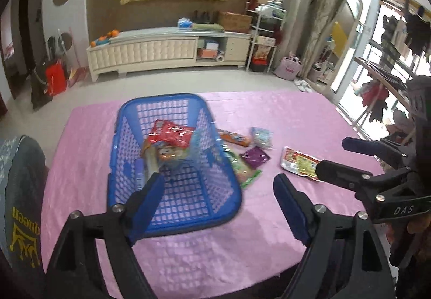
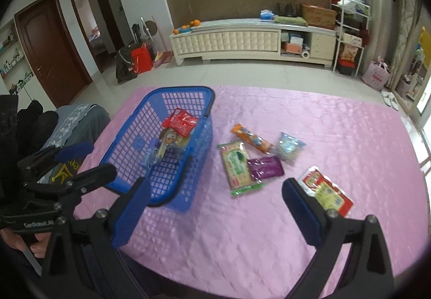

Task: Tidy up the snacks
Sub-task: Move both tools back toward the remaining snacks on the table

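While both jaws gape empty, blue basket [image 2: 161, 137] holds snacks, five packets [image 2: 238, 164] loose beside it on pink cloth [image 2: 336, 132]

Blue basket [image 2: 129, 148] of snacks beside five loose packets on pink tablecloth [image 2: 336, 132]

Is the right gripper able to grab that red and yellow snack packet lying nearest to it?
Probably yes. The right gripper is open and empty, and the red and yellow packet lies flat on the pink tablecloth just beside its right finger, apart from the other snacks, with nothing on top of it.
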Available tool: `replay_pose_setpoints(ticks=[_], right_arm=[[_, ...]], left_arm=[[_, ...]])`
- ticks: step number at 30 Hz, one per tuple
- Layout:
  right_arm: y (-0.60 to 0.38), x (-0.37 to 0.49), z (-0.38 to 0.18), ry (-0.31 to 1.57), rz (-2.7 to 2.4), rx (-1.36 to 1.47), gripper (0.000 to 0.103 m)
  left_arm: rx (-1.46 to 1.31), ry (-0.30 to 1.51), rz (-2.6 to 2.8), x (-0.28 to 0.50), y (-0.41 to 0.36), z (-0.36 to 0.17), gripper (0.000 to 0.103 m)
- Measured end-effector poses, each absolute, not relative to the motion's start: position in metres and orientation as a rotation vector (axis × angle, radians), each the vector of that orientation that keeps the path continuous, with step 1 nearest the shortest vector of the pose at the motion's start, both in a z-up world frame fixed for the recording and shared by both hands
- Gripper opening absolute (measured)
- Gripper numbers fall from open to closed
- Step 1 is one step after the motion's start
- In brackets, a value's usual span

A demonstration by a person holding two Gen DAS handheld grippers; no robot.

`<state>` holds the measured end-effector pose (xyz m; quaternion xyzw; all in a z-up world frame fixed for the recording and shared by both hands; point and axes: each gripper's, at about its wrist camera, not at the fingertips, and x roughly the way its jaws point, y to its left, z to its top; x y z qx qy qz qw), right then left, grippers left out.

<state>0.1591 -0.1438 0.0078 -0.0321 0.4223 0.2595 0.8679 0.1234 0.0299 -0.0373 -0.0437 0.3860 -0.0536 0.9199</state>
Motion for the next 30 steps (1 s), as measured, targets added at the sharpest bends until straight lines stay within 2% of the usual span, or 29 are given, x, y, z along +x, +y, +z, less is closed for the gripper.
replay_pose_setpoints(ticks=[15, 30], right_arm=[[-0.223, 0.154, -0.006, 0.902, 0.435, -0.038, 0.099], [-0.272, 0.198, -0.071, 1.0, 0.486, -0.137, 0.099]], left_arm=[[-0.014, 0.856, -0.175, 0.134, -0.058, -0.061, 0.081], [0.013, 0.987, -0.195, 0.181, -0.125, -0.127, 0.081]])
